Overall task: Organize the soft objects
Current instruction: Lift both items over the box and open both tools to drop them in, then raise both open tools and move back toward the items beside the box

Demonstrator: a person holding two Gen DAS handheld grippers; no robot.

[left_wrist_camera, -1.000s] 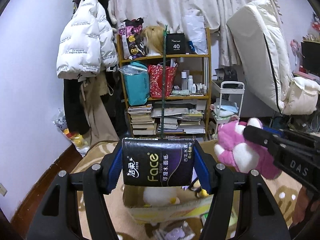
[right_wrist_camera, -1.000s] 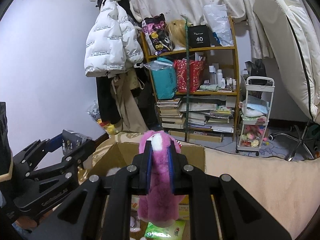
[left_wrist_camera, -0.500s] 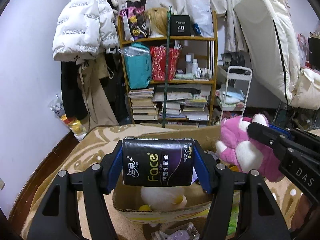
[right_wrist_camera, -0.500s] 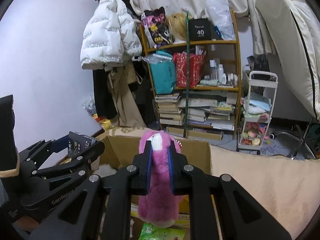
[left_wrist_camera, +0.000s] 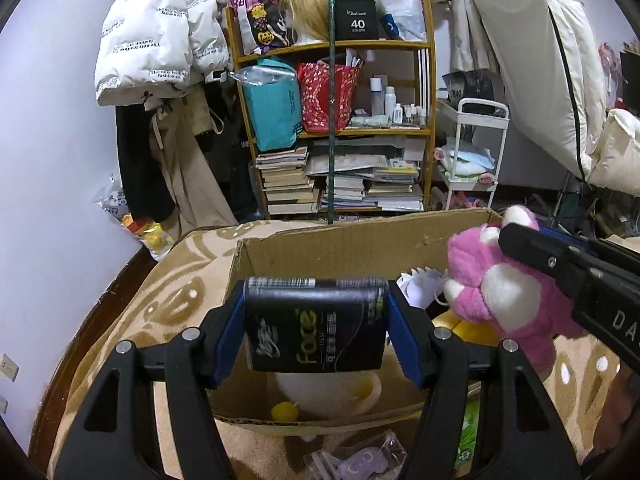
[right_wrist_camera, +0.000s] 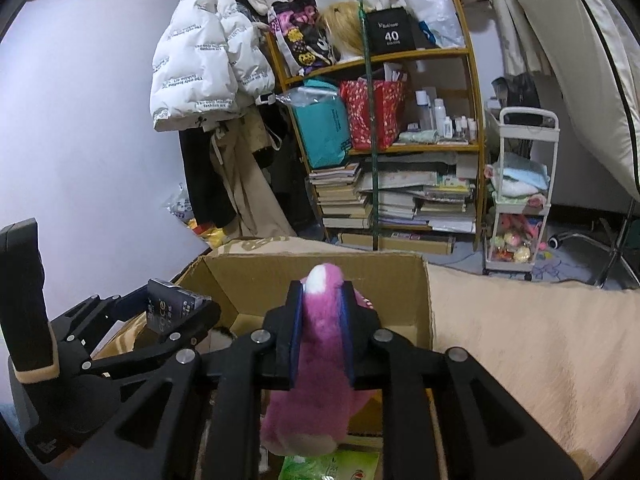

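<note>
My left gripper [left_wrist_camera: 316,320] is shut on a black tissue pack [left_wrist_camera: 314,332] and holds it over the near side of an open cardboard box [left_wrist_camera: 340,248]. My right gripper [right_wrist_camera: 320,320] is shut on a pink plush toy [right_wrist_camera: 316,380] and holds it above the box [right_wrist_camera: 320,276]; the toy also shows at the right in the left wrist view [left_wrist_camera: 492,300]. A white plush with yellow parts [left_wrist_camera: 320,396] lies inside the box. The left gripper with the tissue pack [right_wrist_camera: 168,312] shows at the left in the right wrist view.
The box sits on a tan patterned blanket [left_wrist_camera: 160,304]. A green packet [right_wrist_camera: 332,466] and a clear bag [left_wrist_camera: 356,456] lie in front of it. Behind stand a cluttered bookshelf [left_wrist_camera: 340,140], hanging coats [left_wrist_camera: 160,40], a white cart [left_wrist_camera: 476,152] and an upright mattress [left_wrist_camera: 540,60].
Both grippers have moved forward and tilted down over the box, which now fills more of both views. Both grips are unchanged.
</note>
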